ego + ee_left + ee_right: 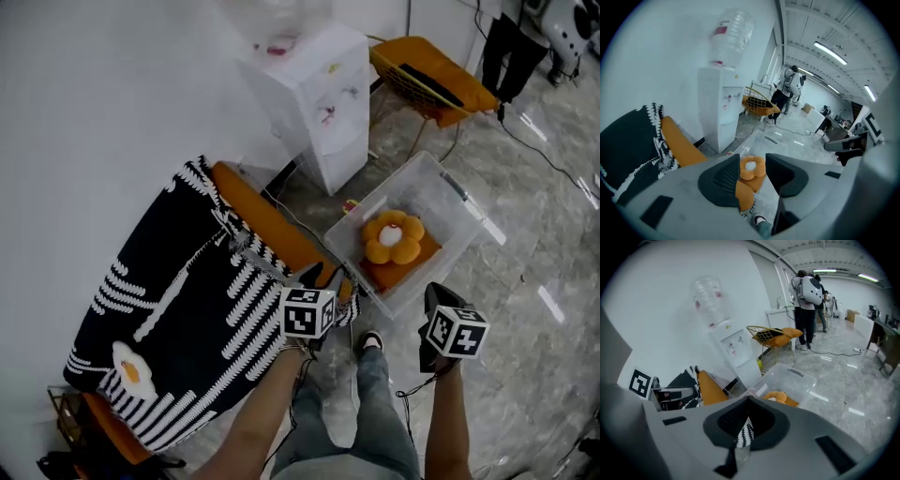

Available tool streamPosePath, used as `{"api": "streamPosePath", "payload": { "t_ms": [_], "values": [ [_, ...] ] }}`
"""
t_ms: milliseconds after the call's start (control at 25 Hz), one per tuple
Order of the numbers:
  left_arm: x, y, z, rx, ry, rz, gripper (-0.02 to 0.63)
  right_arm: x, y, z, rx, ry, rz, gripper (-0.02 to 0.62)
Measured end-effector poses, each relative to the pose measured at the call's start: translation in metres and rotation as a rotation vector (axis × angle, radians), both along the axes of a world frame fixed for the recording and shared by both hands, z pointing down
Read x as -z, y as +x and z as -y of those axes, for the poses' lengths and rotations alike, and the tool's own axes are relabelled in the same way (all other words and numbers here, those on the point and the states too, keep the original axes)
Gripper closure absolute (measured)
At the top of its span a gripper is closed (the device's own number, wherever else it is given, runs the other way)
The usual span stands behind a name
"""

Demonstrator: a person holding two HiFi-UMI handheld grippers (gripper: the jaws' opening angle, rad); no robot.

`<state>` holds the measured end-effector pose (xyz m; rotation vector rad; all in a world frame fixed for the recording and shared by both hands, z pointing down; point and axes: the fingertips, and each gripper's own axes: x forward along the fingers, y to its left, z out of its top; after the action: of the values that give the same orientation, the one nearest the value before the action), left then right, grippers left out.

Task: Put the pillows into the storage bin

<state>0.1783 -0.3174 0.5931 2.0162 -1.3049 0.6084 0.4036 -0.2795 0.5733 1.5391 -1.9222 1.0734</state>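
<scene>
Left tongs (752, 155) agape (nothing gripped) | flower pillow (394, 238) inside bin (452, 193)

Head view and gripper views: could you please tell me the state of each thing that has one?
storage bin: open, lidless, on the floor
flower pillow: lying inside the bin
left gripper: jaws apart, empty
right gripper: jaws together
striped throw: draped over the orange sofa

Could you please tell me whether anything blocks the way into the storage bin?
Nothing visible does: the storage bin stands open with no lid on it. Inside, a flower pillow lies on an orange cushion, filling its near half.
</scene>
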Motion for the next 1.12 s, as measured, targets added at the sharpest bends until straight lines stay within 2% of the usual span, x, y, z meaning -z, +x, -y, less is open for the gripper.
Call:
{"api": "streamPosePath", "payload": {
  "t_ms": [360,680,920,1120],
  "values": [
    [0.053,-0.143,-0.077,0.259,0.062,0.028,0.436,0.055,-0.134,-0.006,0.250,0.086,0.019,0.594],
    [0.112,-0.274,-0.174,0.527,0.140,0.078,0.436,0.102,-0.298,-0.025,0.577,0.149,0.031,0.594],
    [0.132,-0.367,-0.271,0.802,0.181,0.072,0.436,0.125,-0.411,-0.066,0.809,0.185,0.024,0.594],
    [0.127,-0.421,-0.365,1.026,0.169,0.071,0.436,0.127,-0.483,-0.110,0.979,0.178,0.025,0.594]
  ]
}}
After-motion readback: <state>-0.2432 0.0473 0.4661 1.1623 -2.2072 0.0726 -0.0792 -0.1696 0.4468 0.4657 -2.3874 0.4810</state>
